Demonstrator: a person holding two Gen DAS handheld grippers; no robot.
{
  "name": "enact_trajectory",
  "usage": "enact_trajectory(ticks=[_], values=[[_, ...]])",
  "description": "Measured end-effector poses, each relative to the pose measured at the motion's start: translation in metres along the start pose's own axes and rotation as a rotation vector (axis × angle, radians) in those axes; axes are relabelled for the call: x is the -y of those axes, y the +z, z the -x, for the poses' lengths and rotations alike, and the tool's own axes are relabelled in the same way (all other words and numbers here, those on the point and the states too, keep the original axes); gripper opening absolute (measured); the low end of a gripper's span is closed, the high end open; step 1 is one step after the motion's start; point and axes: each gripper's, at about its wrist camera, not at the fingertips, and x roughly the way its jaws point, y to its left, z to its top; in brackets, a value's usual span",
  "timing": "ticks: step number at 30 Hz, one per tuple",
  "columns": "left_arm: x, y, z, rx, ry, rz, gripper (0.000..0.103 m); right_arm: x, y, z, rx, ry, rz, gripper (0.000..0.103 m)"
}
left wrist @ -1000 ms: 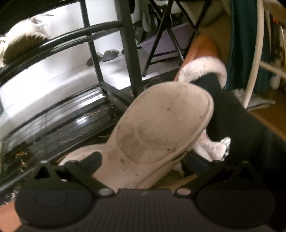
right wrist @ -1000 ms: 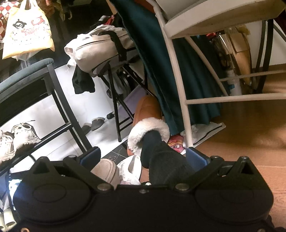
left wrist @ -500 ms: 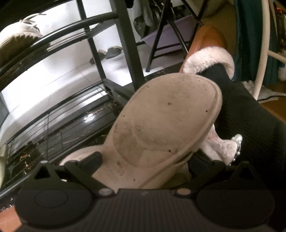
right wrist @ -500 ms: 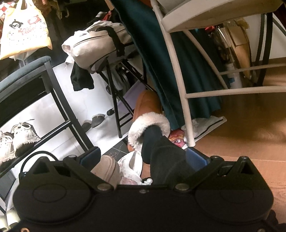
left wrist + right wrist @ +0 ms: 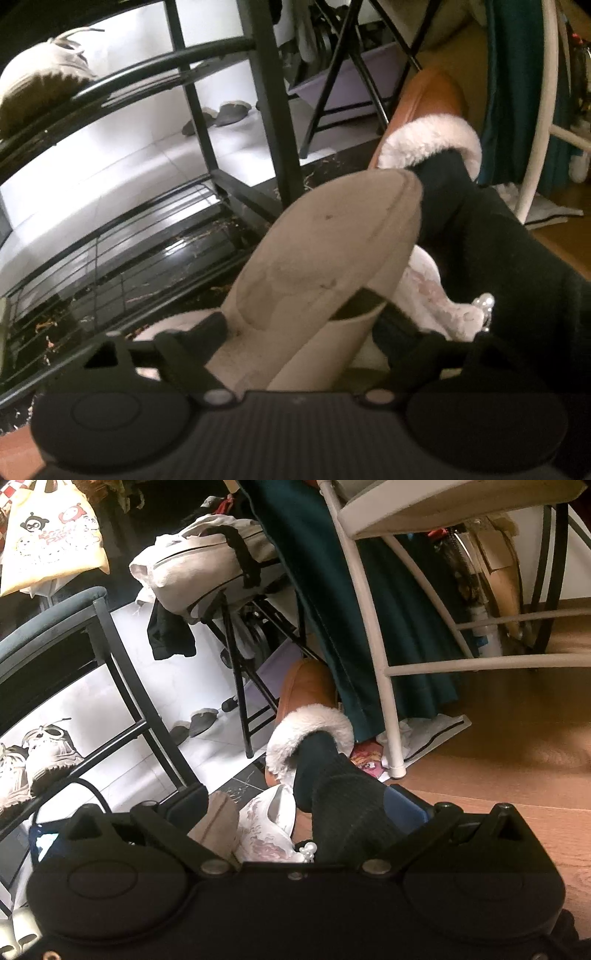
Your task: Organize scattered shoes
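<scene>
- Between the left tool (image 5: 295,332) fingers: beige slipper (image 5: 325,258), clamped sole-up over black shoe rack (image 5: 155,236).
- Only in right view: cartoon-print tote bag (image 5: 48,535), lettering unreadable.
- Right tool (image 5: 295,812): spread wide, holding nothing, around black-socked leg (image 5: 332,794) in fur-trimmed tan boot (image 5: 306,698).

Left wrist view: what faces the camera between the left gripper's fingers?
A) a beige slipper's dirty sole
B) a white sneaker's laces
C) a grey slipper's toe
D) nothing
A: the left gripper holds a beige slipper, its scuffed sole turned toward the camera.
</scene>
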Motion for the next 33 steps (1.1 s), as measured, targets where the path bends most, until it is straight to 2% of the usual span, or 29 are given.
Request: enact_trajectory(ticks=[2, 8, 9, 14, 21, 24, 29, 33], values=[[-0.001, 0.002, 0.006, 0.008, -0.002, -0.016, 0.069, 0.000, 0.000, -0.001, -0.003, 0.000, 0.001, 0.103], [-0.029, 0.009, 0.016, -0.035, -0.055, 0.115, 0.061, -0.002, -0.001, -0.001, -0.009, 0.002, 0.012, 0.103], [-0.034, 0.010, 0.019, -0.034, -0.056, 0.134, 0.058, -0.002, -0.001, -0.001, -0.010, 0.003, 0.013, 0.103], [-0.056, 0.009, 0.027, -0.043, -0.060, 0.226, 0.055, -0.002, -0.001, -0.001, -0.014, 0.003, 0.012, 0.103], [-0.064, 0.010, 0.042, -0.019, -0.020, 0.266, 0.053, -0.003, -0.001, -0.001, -0.011, 0.010, 0.017, 0.103], [-0.076, 0.010, 0.061, 0.008, -0.002, 0.313, 0.052, -0.005, -0.003, -0.002, -0.013, 0.009, 0.030, 0.103], [-0.108, -0.004, 0.110, 0.039, 0.025, 0.459, 0.051, -0.010, -0.006, 0.001, -0.012, 0.025, 0.067, 0.103], [-0.128, -0.026, 0.146, 0.031, 0.114, 0.485, 0.051, -0.018, -0.011, 0.008, -0.015, 0.053, 0.119, 0.103]])
